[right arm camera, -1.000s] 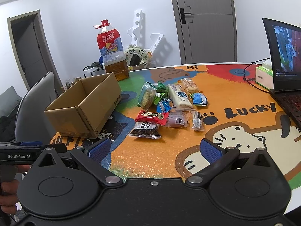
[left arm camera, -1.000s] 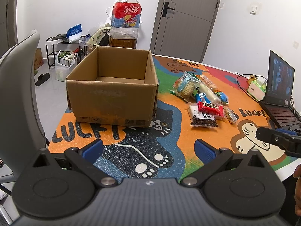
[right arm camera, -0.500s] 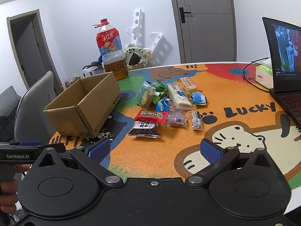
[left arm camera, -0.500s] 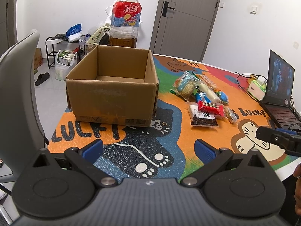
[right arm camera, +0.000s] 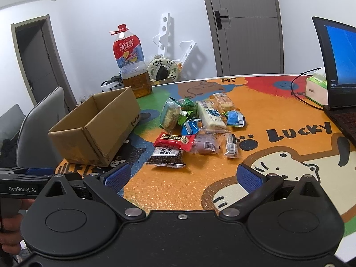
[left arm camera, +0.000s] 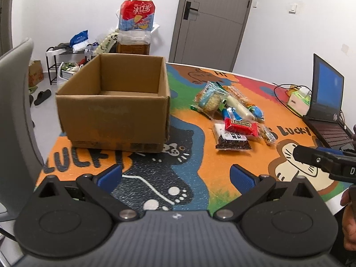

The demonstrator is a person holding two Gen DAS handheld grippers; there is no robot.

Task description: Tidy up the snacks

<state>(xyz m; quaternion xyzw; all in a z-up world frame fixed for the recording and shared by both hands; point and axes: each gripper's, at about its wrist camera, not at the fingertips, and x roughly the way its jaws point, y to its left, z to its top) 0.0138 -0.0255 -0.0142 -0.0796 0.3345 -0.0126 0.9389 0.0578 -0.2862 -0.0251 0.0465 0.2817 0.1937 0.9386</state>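
An open, empty cardboard box [left arm camera: 113, 109] [right arm camera: 98, 133] stands on the left part of the colourful table mat. To its right lies a loose pile of several wrapped snacks, among them a red packet [left arm camera: 241, 124] [right arm camera: 174, 141], a dark packet [left arm camera: 231, 141] [right arm camera: 166, 158] and a long white packet [right arm camera: 210, 115]. My left gripper [left arm camera: 176, 175] hovers open over the near table edge, facing the box. My right gripper [right arm camera: 182, 174] is open too, low over the mat just short of the pile, with nothing between its fingers.
A big drink bottle [left arm camera: 135, 26] [right arm camera: 131, 66] stands behind the box. An open laptop [left arm camera: 324, 102] [right arm camera: 340, 71], a tissue box [right arm camera: 316, 86] and a cable sit at the right. A grey chair [left arm camera: 15, 120] is at the left table edge.
Both grippers have crept a little forward toward the table; the box and snacks look slightly closer. Nothing was gripped or moved.
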